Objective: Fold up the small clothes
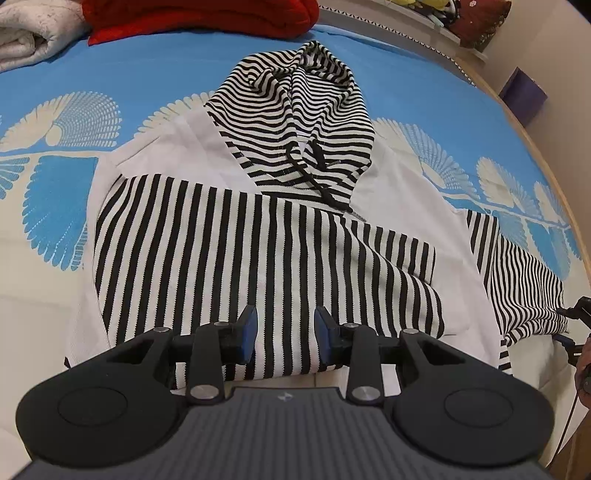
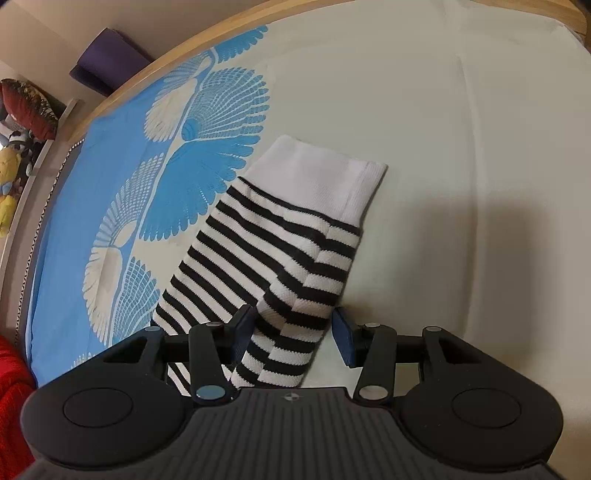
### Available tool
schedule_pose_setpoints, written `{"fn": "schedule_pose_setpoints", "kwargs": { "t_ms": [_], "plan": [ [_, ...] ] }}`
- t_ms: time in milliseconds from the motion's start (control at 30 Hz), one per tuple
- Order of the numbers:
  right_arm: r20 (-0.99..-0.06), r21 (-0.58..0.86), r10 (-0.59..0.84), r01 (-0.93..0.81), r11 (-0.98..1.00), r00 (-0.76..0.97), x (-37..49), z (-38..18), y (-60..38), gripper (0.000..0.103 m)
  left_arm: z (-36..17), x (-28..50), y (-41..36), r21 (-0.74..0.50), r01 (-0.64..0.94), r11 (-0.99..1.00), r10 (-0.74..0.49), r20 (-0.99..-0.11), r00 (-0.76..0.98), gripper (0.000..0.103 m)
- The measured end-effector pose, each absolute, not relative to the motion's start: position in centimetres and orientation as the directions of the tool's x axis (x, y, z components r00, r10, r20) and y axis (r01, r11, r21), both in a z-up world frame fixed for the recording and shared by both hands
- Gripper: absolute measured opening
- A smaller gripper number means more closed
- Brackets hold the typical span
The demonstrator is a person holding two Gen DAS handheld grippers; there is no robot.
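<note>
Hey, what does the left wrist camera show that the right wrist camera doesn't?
Only the left wrist view shows the hoodie's striped hood with its drawstring, one sleeve folded across the body, a rolled beige blanket, and the open left claw.

Only the right wrist view shows the other sleeve's white cuff and the open right claw straddling that sleeve.

Both show the blue and cream bedspread, the red fabric and the purple box.

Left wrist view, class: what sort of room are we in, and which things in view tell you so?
Most likely a bedroom. The striped hoodie lies on a bed sheet with a blue leaf print, a wooden bed frame runs round it, and soft toys sit beside it.
</note>
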State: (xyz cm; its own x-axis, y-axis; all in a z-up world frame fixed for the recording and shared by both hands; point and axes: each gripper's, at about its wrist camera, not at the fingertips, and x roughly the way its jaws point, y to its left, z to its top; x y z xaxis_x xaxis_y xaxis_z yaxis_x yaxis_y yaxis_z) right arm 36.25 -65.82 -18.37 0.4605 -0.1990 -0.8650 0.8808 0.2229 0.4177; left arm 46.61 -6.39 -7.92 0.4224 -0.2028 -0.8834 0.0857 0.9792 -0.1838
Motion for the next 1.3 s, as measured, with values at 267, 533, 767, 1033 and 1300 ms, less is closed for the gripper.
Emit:
{"fn": "schedule_pose_setpoints", "kwargs": {
  "t_ms": [267,533,767,1033,1300],
  "plan": [
    [-0.818,0.394,-0.314,0.868,0.303,0.481,37.2,-15.8,-64.2,0.005,-7.4,46.5,-5.8,-0.187,0.087,0.979,-0.206,-0.878,0.432,0.037],
    [-0.485,0.308,-0.101,0.277,0.910,0.868,43.2,-3.9,-44.3,0.005,-6.3,47.4,-2.1,-0.197,-0.016,0.980,-0.166,-0.866,0.471,0.037],
    [-0.623,0.371,0.562,-0.427,0.825,0.544,42.6,-5.5,-26.5,0.018,-6.0,48.7,2.3,-0.213,-0.137,0.967,-0.123,-0.868,0.481,0.037],
    [-0.801,0.335,0.328,-0.080,0.939,0.501,45.2,-8.5,-29.6,0.037,-7.3,49.3,2.8,-0.264,-0.162,0.951,-0.167,-0.877,0.451,0.038],
    [-0.863,0.375,0.278,0.165,0.912,0.422,45.5,-11.3,-33.1,0.040,-9.4,49.8,5.7,-0.342,-0.341,0.876,-0.182,-0.888,0.422,0.047]
  ]
}}
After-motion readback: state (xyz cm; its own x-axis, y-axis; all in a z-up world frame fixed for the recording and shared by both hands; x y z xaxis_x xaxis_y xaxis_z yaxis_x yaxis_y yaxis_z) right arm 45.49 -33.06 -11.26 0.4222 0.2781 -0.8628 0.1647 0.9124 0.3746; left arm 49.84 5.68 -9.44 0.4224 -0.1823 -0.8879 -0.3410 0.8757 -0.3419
